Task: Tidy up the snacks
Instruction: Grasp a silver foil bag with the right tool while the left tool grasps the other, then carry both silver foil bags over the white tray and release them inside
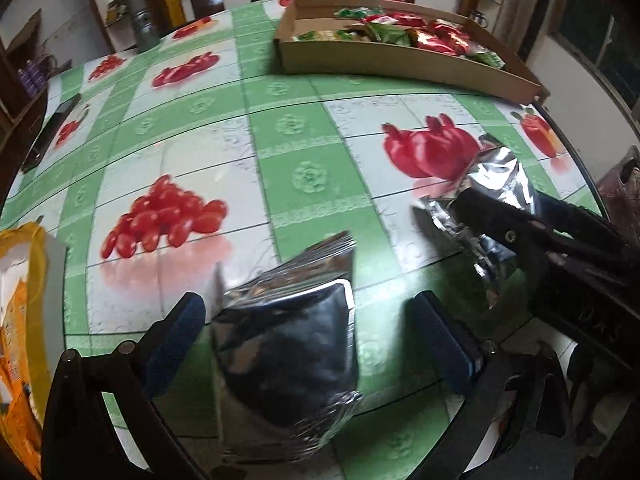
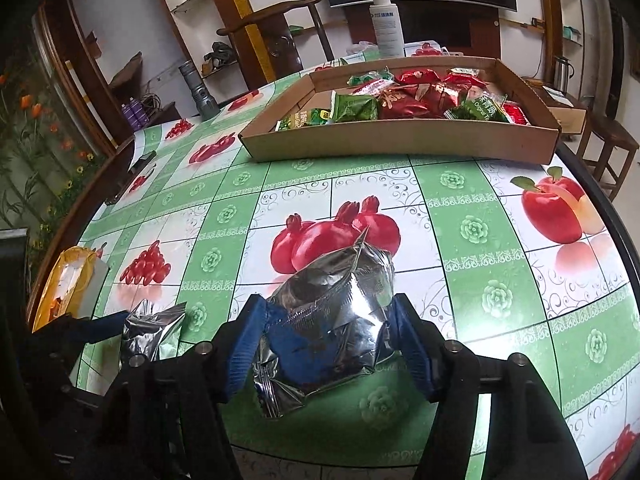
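Observation:
A silver foil snack packet [image 1: 288, 344] lies on the table between the fingers of my left gripper [image 1: 316, 340], which is open with gaps on both sides. My right gripper [image 2: 326, 336] is shut on a second, crumpled silver packet [image 2: 336, 320]; the blue pads press its sides. That packet and gripper also show at the right of the left wrist view [image 1: 480, 200]. A cardboard tray [image 2: 400, 140] at the far side holds several red and green snack packets [image 2: 404, 100]. The left packet shows in the right wrist view [image 2: 148, 332].
A fruit-print green tablecloth [image 1: 304, 140] covers the round table. A yellow bag [image 1: 20, 320] stands at the near left edge. A dark phone [image 1: 50, 132] lies at the far left. A spray bottle [image 2: 386, 20] and a metal flashlight [image 2: 202, 92] stand beyond the tray.

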The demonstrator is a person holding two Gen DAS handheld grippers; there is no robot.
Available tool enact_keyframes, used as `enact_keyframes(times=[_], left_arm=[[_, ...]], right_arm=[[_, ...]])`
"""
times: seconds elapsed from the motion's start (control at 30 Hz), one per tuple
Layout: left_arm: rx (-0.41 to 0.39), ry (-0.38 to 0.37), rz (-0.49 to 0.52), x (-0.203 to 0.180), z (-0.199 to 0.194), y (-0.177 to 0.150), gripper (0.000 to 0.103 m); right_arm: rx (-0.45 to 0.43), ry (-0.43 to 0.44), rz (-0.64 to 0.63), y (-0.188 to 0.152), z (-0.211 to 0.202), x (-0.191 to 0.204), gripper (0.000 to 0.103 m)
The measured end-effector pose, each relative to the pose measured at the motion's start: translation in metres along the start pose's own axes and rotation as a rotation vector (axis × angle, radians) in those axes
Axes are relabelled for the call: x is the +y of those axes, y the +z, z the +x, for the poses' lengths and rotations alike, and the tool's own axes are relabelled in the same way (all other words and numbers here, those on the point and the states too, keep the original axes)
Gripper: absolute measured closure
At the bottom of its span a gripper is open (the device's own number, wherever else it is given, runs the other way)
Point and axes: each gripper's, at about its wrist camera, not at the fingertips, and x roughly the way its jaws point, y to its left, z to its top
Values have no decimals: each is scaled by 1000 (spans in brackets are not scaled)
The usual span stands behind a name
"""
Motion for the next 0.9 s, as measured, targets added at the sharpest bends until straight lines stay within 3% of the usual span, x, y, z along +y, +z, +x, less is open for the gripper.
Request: enact_keyframes(times=[0.03,0.1,0.13,0.17,0.3,0.43,0.6,0.7,0.9], left_arm=[[-8,-8,10,-2,-1,1,4],[-42,-29,40,-6,-6,1,23],[-56,-43,54,-7,-10,1,41],[-58,-60,55,-8,-12,1,48],[-61,-115,26,-3,-14,-1,50],[-72,-187,-21,6,-19,-3,51],[-145,-261,-94,20,-41,-14,52],[-160,-264,-140,33,-51,-26,52],[-181,-261,-197,53,-67,-40,53]], right_arm=[[0,1,3,0,0,0,38],[-2,2,5,0,-1,-1,38],[-4,3,6,0,-1,-1,39],[-8,5,7,0,-1,-1,40],[-34,32,-4,0,-5,0,50],[-48,24,-37,1,-8,6,51],[-48,52,25,4,-9,-7,54],[-46,98,78,6,-11,-17,62],[-18,168,156,7,-8,-30,64]])
